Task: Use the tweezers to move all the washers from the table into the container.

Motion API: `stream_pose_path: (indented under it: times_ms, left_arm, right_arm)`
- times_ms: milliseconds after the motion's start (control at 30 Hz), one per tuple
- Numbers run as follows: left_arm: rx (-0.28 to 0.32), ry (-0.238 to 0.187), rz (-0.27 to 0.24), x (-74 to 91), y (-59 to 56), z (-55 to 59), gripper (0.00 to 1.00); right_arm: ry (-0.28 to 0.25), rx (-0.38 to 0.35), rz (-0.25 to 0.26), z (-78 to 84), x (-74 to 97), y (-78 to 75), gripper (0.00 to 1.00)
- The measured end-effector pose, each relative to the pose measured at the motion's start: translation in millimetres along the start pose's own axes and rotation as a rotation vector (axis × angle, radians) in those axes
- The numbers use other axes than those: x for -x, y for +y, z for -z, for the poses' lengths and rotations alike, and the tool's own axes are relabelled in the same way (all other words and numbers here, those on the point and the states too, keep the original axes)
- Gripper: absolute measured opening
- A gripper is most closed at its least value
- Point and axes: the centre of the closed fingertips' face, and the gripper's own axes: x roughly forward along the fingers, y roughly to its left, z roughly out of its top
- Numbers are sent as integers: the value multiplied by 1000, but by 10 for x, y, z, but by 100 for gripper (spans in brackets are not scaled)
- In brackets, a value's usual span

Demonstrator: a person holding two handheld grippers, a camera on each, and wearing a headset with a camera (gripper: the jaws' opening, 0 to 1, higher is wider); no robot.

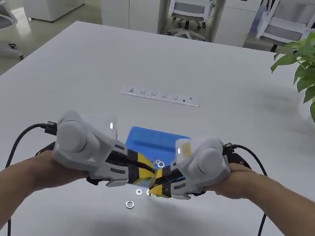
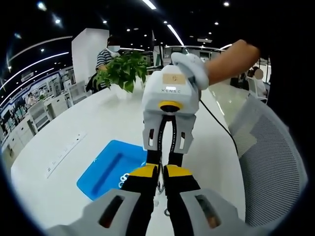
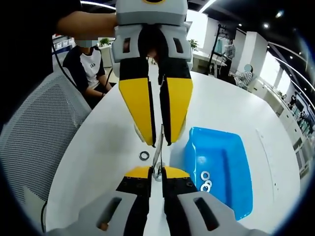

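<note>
Right gripper view: left gripper [image 3: 157,141] and right gripper [image 3: 157,176] both pinch the tweezers [image 3: 158,155]. Uneven squeeze may skew them off the washer [image 3: 144,155] beside the left jaws.

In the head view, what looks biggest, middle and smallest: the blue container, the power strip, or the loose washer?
1. Blue container, though partly hidden.
2. Power strip: longer but thinner, and farther off, so this order is unsure.
3. Loose washer, clearly smallest.
</note>
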Motion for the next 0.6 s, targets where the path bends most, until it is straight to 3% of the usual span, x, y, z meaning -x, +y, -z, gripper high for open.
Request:
stream_pose_path:
  times_ms: [233, 600]
  left_arm:
    - [13, -20, -23, 44, 46, -49, 24]
    - [60, -30, -77, 176, 120, 46, 50]
  right_arm:
    - [-4, 3, 3, -68, 79, -12, 9]
    - [-20, 6, 11, -201, 239, -81, 9]
